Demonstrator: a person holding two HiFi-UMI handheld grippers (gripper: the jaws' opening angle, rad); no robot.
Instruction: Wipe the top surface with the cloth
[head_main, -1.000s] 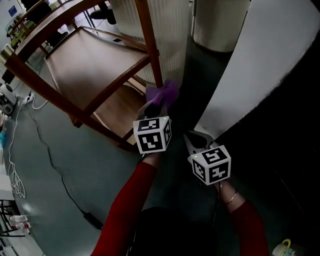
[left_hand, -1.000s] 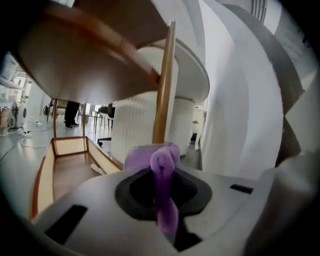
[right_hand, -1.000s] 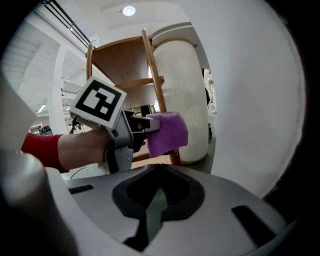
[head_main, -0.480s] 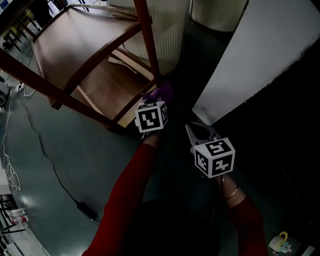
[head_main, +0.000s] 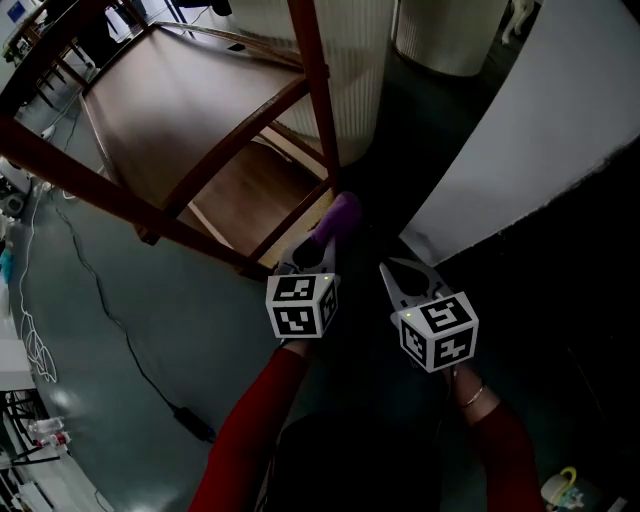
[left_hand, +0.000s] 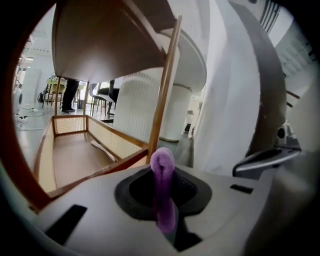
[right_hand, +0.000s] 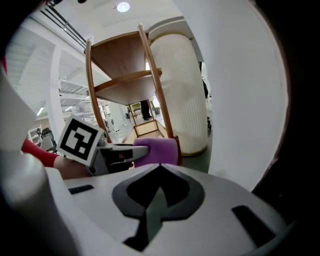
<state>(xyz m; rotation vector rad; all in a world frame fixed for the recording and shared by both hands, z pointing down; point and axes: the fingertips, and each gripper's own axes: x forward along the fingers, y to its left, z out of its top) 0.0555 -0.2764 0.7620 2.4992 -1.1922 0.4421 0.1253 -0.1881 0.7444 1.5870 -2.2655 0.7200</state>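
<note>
A wooden shelf unit stands ahead, its brown top surface (head_main: 170, 110) at the upper left of the head view and a lower shelf (head_main: 250, 195) beneath it. My left gripper (head_main: 318, 246) is shut on a purple cloth (head_main: 338, 215), which sticks out past the jaws beside the unit's front leg (head_main: 315, 100). In the left gripper view the cloth (left_hand: 162, 185) stands pinched upright between the jaws, below the top's underside (left_hand: 110, 40). My right gripper (head_main: 397, 272) hangs shut and empty just right of the left one; its own view shows the cloth (right_hand: 157, 150) and the left gripper (right_hand: 118, 153).
A white ribbed column (head_main: 350, 60) stands behind the shelf unit. A white slanted panel (head_main: 520, 150) rises on the right. A black cable (head_main: 110, 330) runs over the grey floor at the left. A mug (head_main: 565, 490) sits at the bottom right corner.
The left gripper with the cloth has drawn back from the shelf leg, toward me and lower in the view. The right gripper stays beside it, still shut.
</note>
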